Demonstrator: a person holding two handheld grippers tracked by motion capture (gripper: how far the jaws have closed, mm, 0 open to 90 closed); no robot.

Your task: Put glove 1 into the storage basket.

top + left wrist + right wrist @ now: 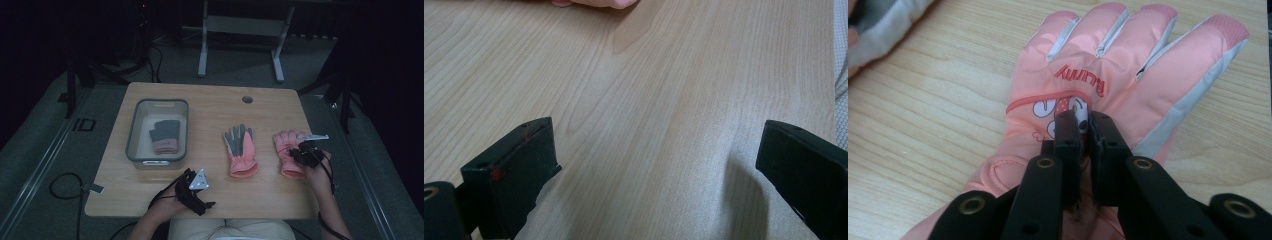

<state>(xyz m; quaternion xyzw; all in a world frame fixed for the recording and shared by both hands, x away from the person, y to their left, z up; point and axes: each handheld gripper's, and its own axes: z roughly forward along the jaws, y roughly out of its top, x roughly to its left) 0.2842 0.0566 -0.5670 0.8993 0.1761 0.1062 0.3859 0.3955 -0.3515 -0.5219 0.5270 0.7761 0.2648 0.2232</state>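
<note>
Two grippers are at work on our table, and we go from left to right. Well beyond our left gripper, toward the far left of the tabletop, stands a clear bin with a dark grey glove lying inside it. Our left gripper itself sits near the table's near edge; in the left gripper view its jaws are spread wide with bare wood between them, gripping nothing. Between our two grippers, a little farther out, lies a glove with its grey palm up, flat on the wood. Just to its right lies the pink glove, back side up, its fingers pointing away from us. Our right gripper rests on it: in the right gripper view the jaws are pressed close together, pinching a fold of the pink fabric at the printed patch on the back of the glove.
</note>
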